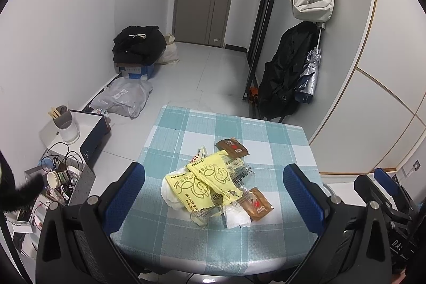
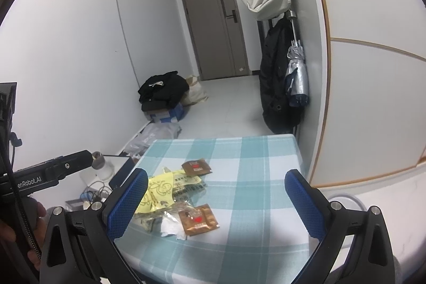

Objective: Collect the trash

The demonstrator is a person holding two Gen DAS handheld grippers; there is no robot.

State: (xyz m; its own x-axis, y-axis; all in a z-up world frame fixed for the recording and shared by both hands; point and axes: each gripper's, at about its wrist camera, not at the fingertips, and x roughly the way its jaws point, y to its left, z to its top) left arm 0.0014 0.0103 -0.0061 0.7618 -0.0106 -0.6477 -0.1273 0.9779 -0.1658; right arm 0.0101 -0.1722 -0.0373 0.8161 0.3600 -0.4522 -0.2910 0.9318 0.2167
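Left gripper (image 1: 214,189): jaws wide apart, empty, held above the near part of the table; blue pads face each other.
Right gripper (image 2: 215,200): jaws wide apart, empty, over the near right part of the table.
Table (image 1: 279,132): covered with a teal-and-white checked cloth.
Trash pile (image 1: 213,182): lies on the cloth near the middle of the table; in the left wrist view it sits between the two left fingers, touching neither.
Yellow wrappers (image 1: 202,184): printed, overlapping, at the centre of the pile.
Near brown sachet (image 1: 257,204): at the near right edge of the pile, flat on the cloth, partly on clear film.
Far brown sachet (image 1: 232,148): at the far edge of the pile, flat, touching a yellow wrapper.
White tissue (image 1: 237,217): crumpled, at the near edge, just beside the near brown sachet.
Pile relative to right jaws: in the right wrist view the pile lies toward the left finger, which hides part of the yellow wrappers (image 2: 157,193); the near brown sachet (image 2: 198,220) lies between the fingers, well apart from the right finger.
Contact: none visible between either gripper and the trash.
Person's hand (image 2: 16,228): grips the left gripper's handle, at the left edge of the right wrist view.
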